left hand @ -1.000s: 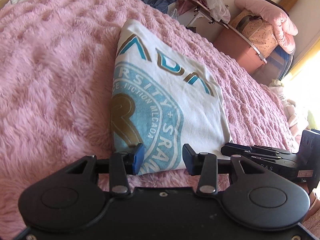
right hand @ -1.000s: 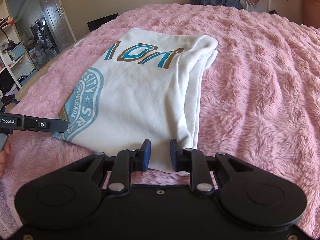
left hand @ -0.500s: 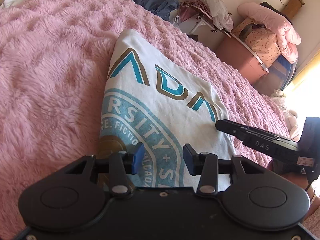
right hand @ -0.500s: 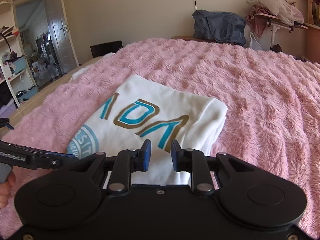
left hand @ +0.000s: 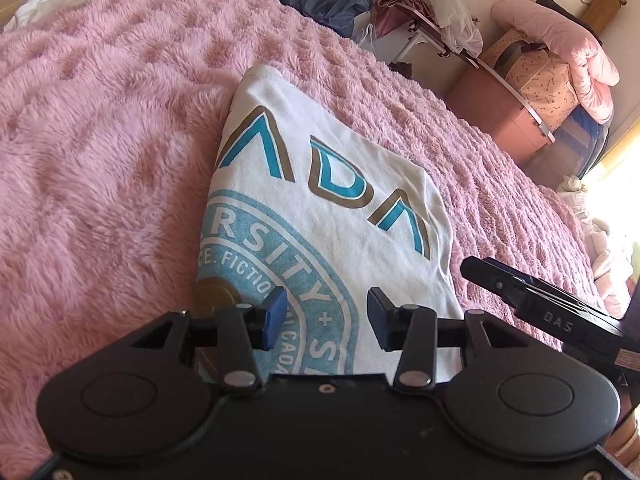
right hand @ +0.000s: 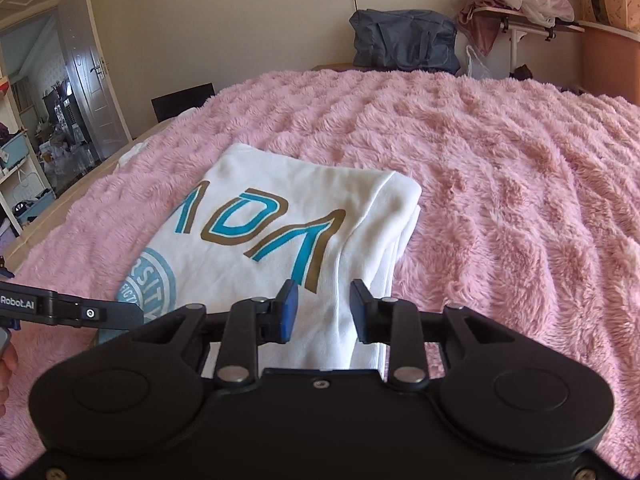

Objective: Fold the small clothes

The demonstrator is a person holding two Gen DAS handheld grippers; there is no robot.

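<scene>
Left wrist view: left claw [left hand: 322, 318] hovering low over folded white shirt [left hand: 320, 216] lying on pink bed blanket [left hand: 100, 152], jaws gaping, gripping nothing. Reading "RSITY", "FICTION"; "DAS" on right claw [left hand: 472, 266].

Right wrist view: right claw [right hand: 323, 310] hovering, parted, empty.

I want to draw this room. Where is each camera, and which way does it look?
Left wrist: sits on the left gripper, looking across the folded white shirt toward cluttered storage; the right gripper's tip shows.
Right wrist: sits on the right gripper, looking over the shirt toward wall and doorway; the left gripper's tip shows.
Shared: shirt, pink blanket, blue bag.
</scene>
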